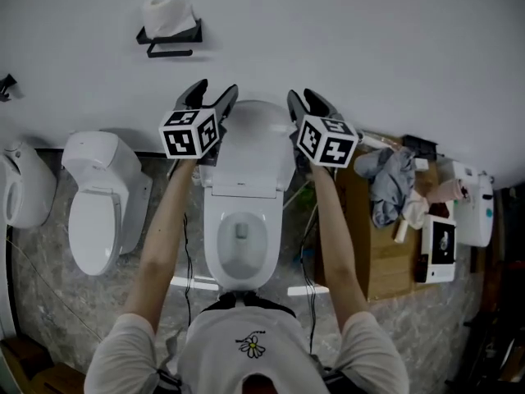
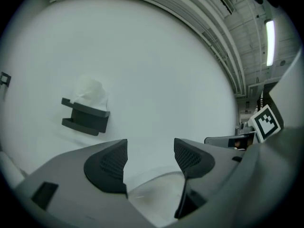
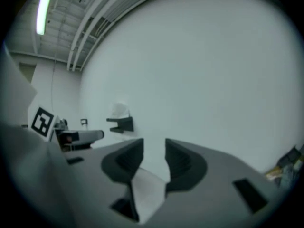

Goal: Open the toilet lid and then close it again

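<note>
White toilet lid point(image 1: 250, 142) upright; left gripper point(image 1: 215, 91) jaws wide apart, right gripper point(image 1: 305, 97) jaws narrower; neither clamped, lid edge between.

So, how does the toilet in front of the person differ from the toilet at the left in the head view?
The middle toilet has its lid raised, so the bowl shows; the left toilet is closed. The middle toilet lies between the person's arms; the left toilet stands aside of them. Both are white and stand against the same wall.
</note>
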A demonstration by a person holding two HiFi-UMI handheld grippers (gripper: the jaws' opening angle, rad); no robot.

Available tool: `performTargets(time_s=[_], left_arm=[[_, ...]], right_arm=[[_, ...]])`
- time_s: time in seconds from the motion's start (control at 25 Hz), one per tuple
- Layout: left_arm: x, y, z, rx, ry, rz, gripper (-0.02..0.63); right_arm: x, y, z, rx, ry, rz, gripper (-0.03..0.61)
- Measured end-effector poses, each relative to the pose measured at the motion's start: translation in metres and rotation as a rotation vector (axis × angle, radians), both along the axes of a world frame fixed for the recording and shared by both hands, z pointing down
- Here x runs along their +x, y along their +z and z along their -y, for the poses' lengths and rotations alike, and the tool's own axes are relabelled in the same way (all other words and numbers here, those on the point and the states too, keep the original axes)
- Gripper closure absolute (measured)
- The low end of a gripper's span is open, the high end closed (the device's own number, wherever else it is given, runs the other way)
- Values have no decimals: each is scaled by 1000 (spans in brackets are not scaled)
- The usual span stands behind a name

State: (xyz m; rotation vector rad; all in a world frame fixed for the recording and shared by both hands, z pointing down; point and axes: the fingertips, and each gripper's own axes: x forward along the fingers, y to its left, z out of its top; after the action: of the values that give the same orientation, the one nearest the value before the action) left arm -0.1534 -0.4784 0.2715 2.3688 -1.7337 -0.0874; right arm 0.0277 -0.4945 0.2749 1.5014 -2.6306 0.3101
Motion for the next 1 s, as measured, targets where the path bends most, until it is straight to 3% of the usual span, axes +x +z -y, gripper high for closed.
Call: performTargets(time_s=[0.08, 0.24, 0.4, 0.48, 0.56, 0.84, 1.0], left_arm=[[2, -20, -24, 55, -15, -8, 310], [7, -51, -80, 156, -36, 6, 400], [12, -62, -139, 194, -52, -61, 466], [14, -62, -165, 206, -78, -75, 526], [16, -61, -187, 225, -109, -41, 578], [17, -56, -261, 263, -166, 77, 594], [16, -45, -285, 255, -186, 72, 594]], right_arm=[[7, -23, -27, 82, 32, 16, 466], [13, -56, -86, 210, 47, 37, 491], [12, -74, -143, 298, 42, 50, 529], [11, -74, -167, 313, 40, 46, 534], [10, -69, -188, 313, 39, 39, 535], [12, -36, -263, 276, 45, 33, 540], [18, -22, -288, 249, 62, 62, 540]])
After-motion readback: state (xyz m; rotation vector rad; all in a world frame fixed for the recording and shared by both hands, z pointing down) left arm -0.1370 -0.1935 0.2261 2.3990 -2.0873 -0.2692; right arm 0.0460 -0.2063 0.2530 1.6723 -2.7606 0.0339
